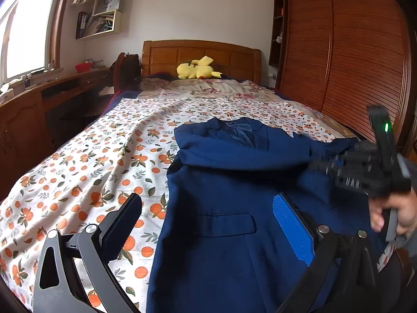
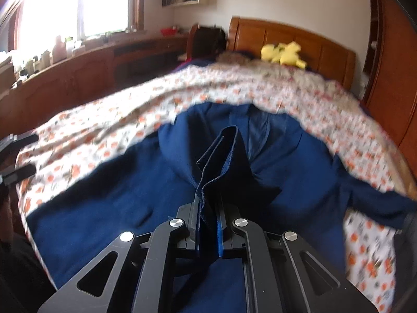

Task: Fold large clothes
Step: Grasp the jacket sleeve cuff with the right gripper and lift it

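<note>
A navy blue suit jacket [image 1: 234,182] lies front up on the bed, collar toward the headboard, one sleeve folded across its chest. My left gripper [image 1: 213,224] hovers open over the jacket's lower left edge near a flap pocket, nothing between its fingers. My right gripper [image 2: 208,208] is shut on the cuff of the jacket's sleeve [image 2: 224,154], which stands up out of the jaws above the jacket body [image 2: 104,195]. In the left wrist view the right gripper [image 1: 320,165] shows blurred at the right, held by a hand [image 1: 391,211].
The bed sheet [image 1: 91,169] has an orange fruit print. A yellow plush toy [image 1: 198,69] lies by the wooden headboard [image 1: 200,52]. A wooden wardrobe [image 1: 338,52] runs along the right side and a desk [image 1: 39,96] under a window along the left.
</note>
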Demonstrator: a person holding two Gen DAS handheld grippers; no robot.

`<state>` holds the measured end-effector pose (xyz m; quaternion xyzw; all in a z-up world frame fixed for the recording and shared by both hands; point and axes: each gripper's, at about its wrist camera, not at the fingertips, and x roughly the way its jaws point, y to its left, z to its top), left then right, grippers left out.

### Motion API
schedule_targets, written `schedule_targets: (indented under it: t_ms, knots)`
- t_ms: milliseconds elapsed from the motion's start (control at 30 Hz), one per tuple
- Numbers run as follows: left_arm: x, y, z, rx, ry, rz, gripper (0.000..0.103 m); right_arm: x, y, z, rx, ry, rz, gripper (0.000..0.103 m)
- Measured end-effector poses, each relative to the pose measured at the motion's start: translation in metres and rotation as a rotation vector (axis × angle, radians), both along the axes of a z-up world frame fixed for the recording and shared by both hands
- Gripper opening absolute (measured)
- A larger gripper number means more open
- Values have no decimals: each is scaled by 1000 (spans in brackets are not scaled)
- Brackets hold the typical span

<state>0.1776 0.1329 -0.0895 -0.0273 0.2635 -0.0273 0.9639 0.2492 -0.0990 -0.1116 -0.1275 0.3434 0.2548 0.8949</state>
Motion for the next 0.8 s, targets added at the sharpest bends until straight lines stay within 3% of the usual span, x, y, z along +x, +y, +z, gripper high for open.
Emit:
schedule_targets:
  t_ms: [100,267,500,800]
  knots:
    - [2,-4,-1,3,3,-7,101,-10,-1,-25,-32,43,6,14]
    - [5,-10,-4,10,12,-16,101,-25,-2,-35,-25,56,15,33]
    - [6,-14,-6,18,18,-26,101,-21,-10,-26,-23,32,-14,37]
    - [10,-20,-9,21,29,-36,101,5,13,-29,3,96,11,37]
